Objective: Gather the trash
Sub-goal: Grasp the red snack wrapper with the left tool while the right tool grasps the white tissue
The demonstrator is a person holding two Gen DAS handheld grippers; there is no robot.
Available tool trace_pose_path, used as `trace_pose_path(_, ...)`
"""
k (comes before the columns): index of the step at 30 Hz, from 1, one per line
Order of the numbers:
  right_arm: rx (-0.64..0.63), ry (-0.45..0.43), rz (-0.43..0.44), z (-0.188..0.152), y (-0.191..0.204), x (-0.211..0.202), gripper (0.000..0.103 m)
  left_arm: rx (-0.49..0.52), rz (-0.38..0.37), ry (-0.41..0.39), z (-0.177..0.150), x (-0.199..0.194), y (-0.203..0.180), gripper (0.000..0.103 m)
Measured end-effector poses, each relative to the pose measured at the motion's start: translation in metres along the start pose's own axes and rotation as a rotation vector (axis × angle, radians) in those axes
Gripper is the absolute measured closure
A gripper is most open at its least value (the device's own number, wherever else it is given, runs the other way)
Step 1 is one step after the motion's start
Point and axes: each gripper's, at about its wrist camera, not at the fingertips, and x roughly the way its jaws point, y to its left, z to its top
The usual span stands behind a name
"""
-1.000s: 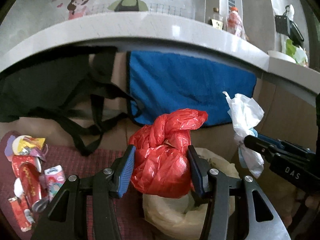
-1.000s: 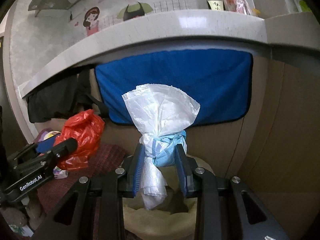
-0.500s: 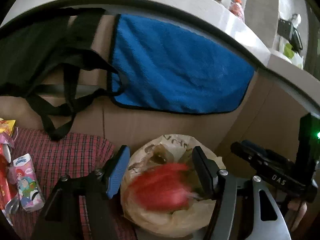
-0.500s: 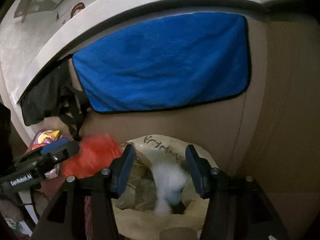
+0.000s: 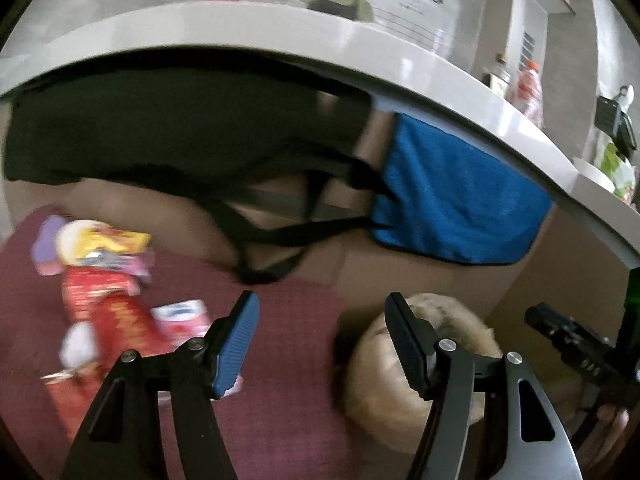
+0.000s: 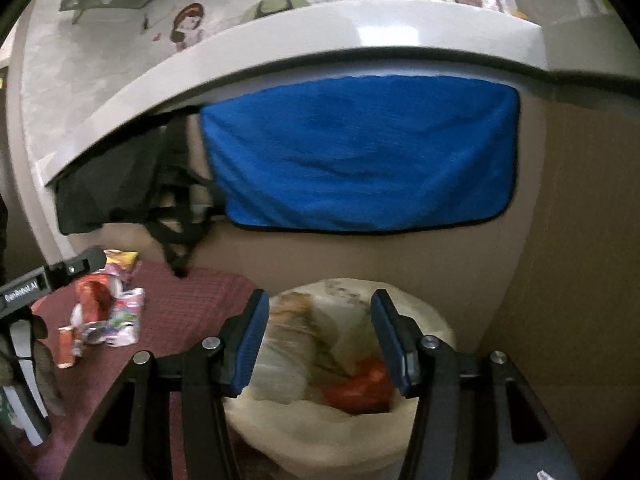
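My left gripper (image 5: 322, 334) is open and empty above a dark red checked cloth (image 5: 280, 420). Snack wrappers and small cartons (image 5: 108, 296) lie in a pile on the cloth to its left. A bin lined with a cream bag (image 5: 424, 364) stands to its right. My right gripper (image 6: 318, 336) is open and empty above that bin (image 6: 304, 424). A red plastic bag (image 6: 360, 388) and a pale bag (image 6: 280, 364) lie inside it. The wrapper pile (image 6: 108, 312) shows at left in the right wrist view.
A blue towel (image 6: 360, 160) and a black bag with straps (image 5: 180, 140) hang from a grey counter edge (image 5: 280, 28) over a brown panel. Bottles (image 5: 528, 88) stand on the counter. The other gripper shows at each view's edge (image 5: 580, 356), (image 6: 48, 276).
Both grippers opened and dropped their bags, red from the left and white-blue from the right, into the bin. The left gripper then swung left toward the wrappers.
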Motion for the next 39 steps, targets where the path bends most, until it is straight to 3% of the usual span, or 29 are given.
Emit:
trace_pose_path(10, -0.063, 0.000, 0.137, -0.003, 0.091, 0.001, 0.052, -0.110, 0.185, -0.080, -0.007, -0.083, 0.126, 0.037)
trace_pose_path(17, -0.154, 0.055, 0.228, -0.013, 0.163, 0.012, 0.053, -0.258, 0.202, -0.006, -0.036, -0.101, 0.199, 0.037)
trace_pose_path(23, -0.202, 0.102, 0.279, -0.024, 0.198, 0.023, 0.054, -0.318, 0.138, 0.123, -0.069, -0.076, 0.208, 0.037)
trace_pose_path(32, -0.196, 0.144, 0.295, -0.039, 0.200, 0.030, 0.054, -0.273, 0.223, 0.215, -0.087, -0.020, 0.200, 0.038)
trace_pose_path(35, -0.186, 0.152, 0.285, -0.043, 0.197, 0.033, 0.054, -0.270, 0.268, 0.234, -0.088, -0.010, 0.197, 0.049)
trace_pose_path(36, -0.181, 0.155, 0.283, -0.043, 0.196, 0.035, 0.054, -0.259, 0.288, 0.230, -0.088, -0.009, 0.195, 0.061)
trace_pose_path(37, -0.175, 0.160, 0.283, -0.043, 0.195, 0.037, 0.054, -0.258, 0.289, 0.239, -0.088, -0.008, 0.195, 0.081)
trace_pose_path(39, -0.169, 0.167, 0.284, -0.043, 0.196, 0.040, 0.054, -0.264, 0.276, 0.250, -0.089, -0.007, 0.197, 0.089)
